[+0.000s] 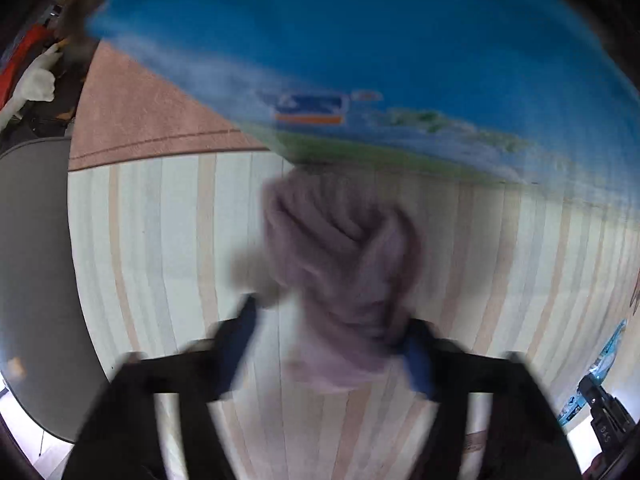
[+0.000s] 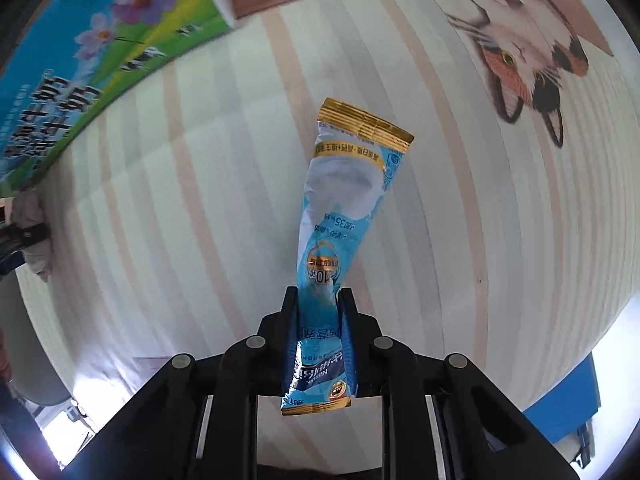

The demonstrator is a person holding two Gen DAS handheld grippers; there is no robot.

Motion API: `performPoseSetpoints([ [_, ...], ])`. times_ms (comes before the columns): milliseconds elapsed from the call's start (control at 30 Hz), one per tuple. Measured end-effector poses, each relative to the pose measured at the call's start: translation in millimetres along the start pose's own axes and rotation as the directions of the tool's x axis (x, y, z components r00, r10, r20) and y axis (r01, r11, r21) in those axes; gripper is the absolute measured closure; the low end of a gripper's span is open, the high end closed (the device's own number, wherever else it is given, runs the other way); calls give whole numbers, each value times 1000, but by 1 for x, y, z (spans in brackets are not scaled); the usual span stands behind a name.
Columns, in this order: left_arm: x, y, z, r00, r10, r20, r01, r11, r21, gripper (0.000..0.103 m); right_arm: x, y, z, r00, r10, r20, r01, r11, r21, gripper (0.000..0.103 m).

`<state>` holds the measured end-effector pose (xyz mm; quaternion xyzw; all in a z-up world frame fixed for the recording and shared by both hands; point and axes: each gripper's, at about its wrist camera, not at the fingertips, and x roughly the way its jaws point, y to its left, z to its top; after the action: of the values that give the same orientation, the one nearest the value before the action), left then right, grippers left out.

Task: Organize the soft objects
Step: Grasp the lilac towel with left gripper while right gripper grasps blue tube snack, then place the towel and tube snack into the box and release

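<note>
Both tongs loaded, both up off the striped counter (image 2: 192, 184). Right tongs (image 2: 318, 300) pinch a long blue-and-gold sachet (image 2: 344, 200) near its lower end; the sachet's long axis runs straight out along the fingers, gold-sealed tip farthest from the grip, a short tail hanging back between the fingers. Left tongs (image 1: 332, 328) look partly spread, and a twisted mauve cloth (image 1: 340, 248) sits between the fingers and touches the right-hand one; the view is blurred, so I cannot tell whether they truly grip it. Landmark: the big blue printed box (image 1: 400, 48). From the left tongs it lies directly ahead, just beyond the cloth's far end. From the right tongs the same box (image 2: 92, 64) sits well off to the left, the left tongs and cloth close under its edge. Judgement: left hand is much the nearer to the box, cloth already pointing at it; the sachet would need a long swing leftward.
</note>
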<state>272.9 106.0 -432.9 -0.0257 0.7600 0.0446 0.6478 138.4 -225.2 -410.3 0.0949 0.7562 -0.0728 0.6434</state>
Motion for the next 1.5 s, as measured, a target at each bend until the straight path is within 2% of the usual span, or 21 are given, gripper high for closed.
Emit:
performPoseSetpoints([
  [133, -10, 3, -15, 999, -2, 32, 2, 1000, -3, 67, -15, 18, 0, 999, 33, 20, -33, 999, -36, 83],
  [333, -52, -2, -65, 993, -63, 102, 63, 998, -2, 67, -57, 47, -6, 987, 137, 81, -126, 985, -119, 83],
  [467, -99, -16, -89, 976, -111, 190, 104, 994, 42, 67, -96, 69, -11, 973, 187, 136, -159, 968, -197, 84],
  [567, -144, -29, -99, 953, -128, 276, 108, 990, 87, 67, -129, 77, -6, 961, 210, 179, -161, 954, -254, 84],
  [633, -165, -50, -96, 934, -128, 333, 94, 989, 118, 67, -152, 73, 9, 952, 224, 208, -159, 944, -288, 84],
  [800, -223, -58, -83, 888, -127, 443, 62, 986, 158, 67, -191, 80, 39, 933, 237, 269, -141, 933, -332, 84],
  [867, -229, -58, -79, 880, -130, 458, 62, 985, 160, 67, -195, 80, 52, 927, 240, 287, -138, 932, -335, 84],
  [1067, -242, -65, -25, 865, -116, 489, 41, 986, 163, 67, -228, 92, 98, 915, 223, 336, -102, 934, -342, 84],
  [1167, -241, -65, 11, 873, -114, 474, 40, 986, 162, 67, -237, 98, 127, 914, 203, 352, -75, 935, -345, 84],
  [1267, -237, -61, 51, 894, -118, 433, 51, 985, 162, 67, -240, 107, 161, 920, 167, 355, -32, 934, -357, 84],
  [1400, -217, -57, 111, 937, -114, 331, 64, 985, 158, 67, -231, 119, 208, 933, 92, 347, 42, 932, -360, 84],
  [1500, -197, -54, 146, 963, -116, 244, 82, 986, 143, 67, -210, 126, 239, 948, 34, 316, 89, 926, -368, 84],
])
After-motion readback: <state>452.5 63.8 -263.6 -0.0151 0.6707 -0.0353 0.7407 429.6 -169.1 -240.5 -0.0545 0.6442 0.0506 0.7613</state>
